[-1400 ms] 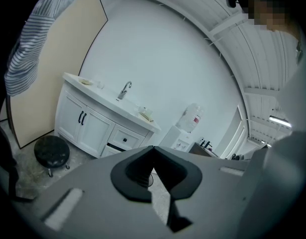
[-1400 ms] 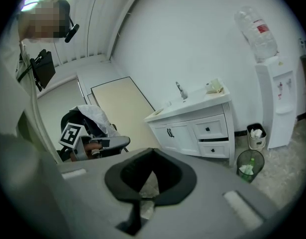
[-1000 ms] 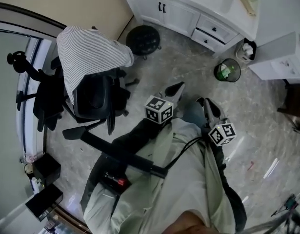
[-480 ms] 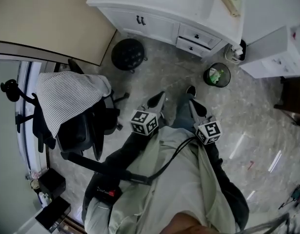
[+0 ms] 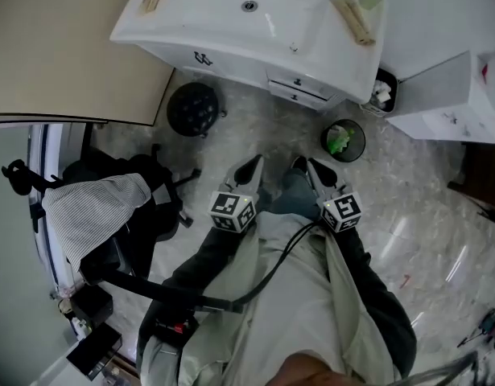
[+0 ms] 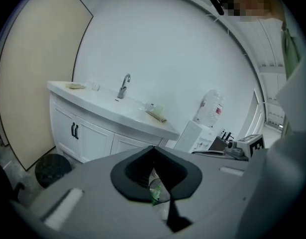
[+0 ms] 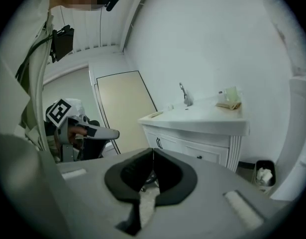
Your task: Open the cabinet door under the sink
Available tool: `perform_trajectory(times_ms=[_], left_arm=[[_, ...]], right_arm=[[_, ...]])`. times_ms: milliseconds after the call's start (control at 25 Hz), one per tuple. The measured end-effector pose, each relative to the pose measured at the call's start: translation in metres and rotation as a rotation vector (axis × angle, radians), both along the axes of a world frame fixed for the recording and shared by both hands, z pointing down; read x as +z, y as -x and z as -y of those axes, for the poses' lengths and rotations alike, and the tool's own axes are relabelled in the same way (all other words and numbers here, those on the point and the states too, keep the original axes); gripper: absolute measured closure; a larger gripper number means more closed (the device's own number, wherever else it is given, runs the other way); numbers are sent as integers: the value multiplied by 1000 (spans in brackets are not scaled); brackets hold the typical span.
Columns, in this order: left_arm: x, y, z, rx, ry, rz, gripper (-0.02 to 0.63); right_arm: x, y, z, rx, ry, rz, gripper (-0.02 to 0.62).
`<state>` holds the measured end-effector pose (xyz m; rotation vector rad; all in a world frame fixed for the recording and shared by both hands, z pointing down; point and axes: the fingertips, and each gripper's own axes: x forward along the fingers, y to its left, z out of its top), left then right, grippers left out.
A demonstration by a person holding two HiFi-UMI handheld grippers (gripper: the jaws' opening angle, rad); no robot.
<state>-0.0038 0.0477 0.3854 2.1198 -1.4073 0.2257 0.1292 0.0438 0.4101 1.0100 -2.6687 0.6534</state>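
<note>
A white vanity (image 5: 231, 43) with a sink basin (image 5: 249, 6) stands ahead. Its double cabinet door (image 5: 191, 55) under the sink is closed, with a pair of black handles (image 5: 203, 58) at the middle. The handles (image 6: 74, 130) also show in the left gripper view, and the handles (image 7: 158, 143) in the right gripper view. My left gripper (image 5: 251, 166) is shut and empty, well short of the cabinet. My right gripper (image 5: 305, 165) is beside it, also shut with nothing in it. Both point toward the vanity. The faucet (image 6: 124, 86) rises above the basin.
A black round stool (image 5: 192, 108) sits on the floor left of the vanity front. A round waste bin (image 5: 342, 141) with green contents stands at its right corner. An office chair with a striped cloth (image 5: 90, 207) is at the left. A white drawer unit (image 5: 448, 95) stands at the right.
The person has walked toward the vanity, so it now fills the top of the head view. Both grippers moved forward with them and stayed shut. The chair has slid back to the lower left.
</note>
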Motion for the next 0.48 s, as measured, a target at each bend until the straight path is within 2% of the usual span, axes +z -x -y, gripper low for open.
perform_trajectory(times_ms=[200, 320, 480], left_arm=[[1, -2, 25, -1, 5, 33, 598], [14, 6, 40, 2, 30, 23, 598], [39, 24, 69, 35, 49, 27, 598]], right_arm=[[39, -13, 39, 4, -14, -92, 546], [69, 5, 64, -8, -29, -158, 489], [114, 33, 105, 17, -89, -295, 456]])
